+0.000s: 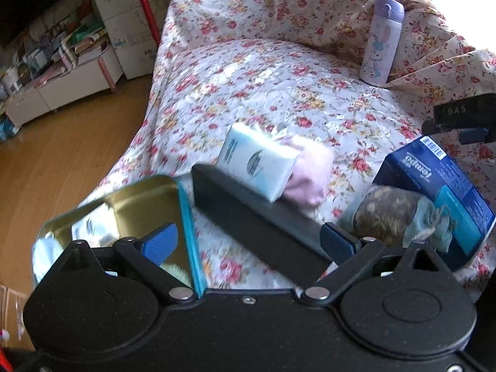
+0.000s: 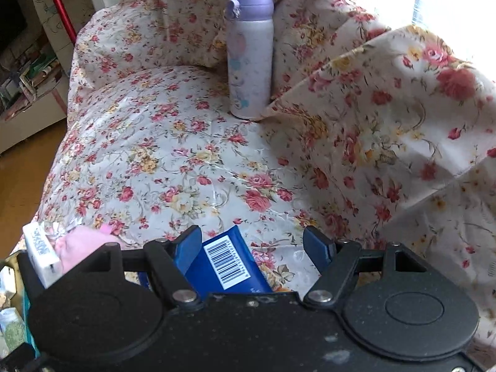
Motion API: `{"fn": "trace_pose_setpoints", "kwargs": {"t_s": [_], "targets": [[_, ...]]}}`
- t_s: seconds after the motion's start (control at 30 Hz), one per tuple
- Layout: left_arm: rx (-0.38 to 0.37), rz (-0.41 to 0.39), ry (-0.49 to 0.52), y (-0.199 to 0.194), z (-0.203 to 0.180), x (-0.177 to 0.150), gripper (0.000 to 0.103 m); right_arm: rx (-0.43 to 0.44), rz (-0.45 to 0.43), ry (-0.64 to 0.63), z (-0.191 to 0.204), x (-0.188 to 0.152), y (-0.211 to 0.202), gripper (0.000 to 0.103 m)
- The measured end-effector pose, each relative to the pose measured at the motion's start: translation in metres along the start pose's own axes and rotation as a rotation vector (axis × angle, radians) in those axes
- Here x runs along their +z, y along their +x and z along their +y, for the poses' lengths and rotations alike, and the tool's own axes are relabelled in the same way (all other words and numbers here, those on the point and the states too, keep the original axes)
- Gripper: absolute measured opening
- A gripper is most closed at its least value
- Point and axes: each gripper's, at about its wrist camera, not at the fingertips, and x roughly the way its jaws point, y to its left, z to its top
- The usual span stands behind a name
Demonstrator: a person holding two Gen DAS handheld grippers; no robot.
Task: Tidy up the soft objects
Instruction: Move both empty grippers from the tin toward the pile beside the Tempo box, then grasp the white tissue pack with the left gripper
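In the left wrist view a white tissue pack (image 1: 259,164) leans on a pink soft cloth (image 1: 307,176) behind a black box edge (image 1: 254,214) on the floral sofa. A mottled brown soft item (image 1: 384,214) with a pale green pouch (image 1: 431,226) lies beside a blue Tempo tissue pack (image 1: 446,192). My left gripper (image 1: 251,241) is open, above the black box. My right gripper (image 2: 252,245) is open with the blue pack (image 2: 226,266) lying between its fingers. The white pack (image 2: 40,251) and pink cloth (image 2: 80,248) show at its left.
An open gold tin with a teal rim (image 1: 136,210) sits at the left front, its lid mirroring things. A lilac bottle (image 2: 249,52) stands upright at the sofa back (image 1: 381,40). A wooden floor (image 1: 62,161) and cluttered shelves lie to the left.
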Motion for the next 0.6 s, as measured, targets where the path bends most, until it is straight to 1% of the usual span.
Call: {"fn": "trace_pose_setpoints", "kwargs": {"t_s": [0.13, 0.4, 0.5, 0.6], "targets": [[0.006, -0.024, 0.017, 0.008, -0.005, 0.011, 0.095, 0.014, 0.005, -0.012, 0.002, -0.002, 0.006, 0.072], [0.037, -0.007, 0.046, 0.030, -0.006, 0.026, 0.095, 0.015, -0.008, -0.069, 0.010, -0.003, 0.008, 0.073], [0.066, -0.004, 0.080, 0.038, -0.009, 0.030, 0.095, 0.022, -0.008, -0.068, 0.009, -0.003, 0.009, 0.074], [0.074, -0.003, 0.105, 0.045, -0.010, 0.034, 0.095, 0.033, -0.001, -0.059, 0.008, -0.002, 0.010, 0.074]]}}
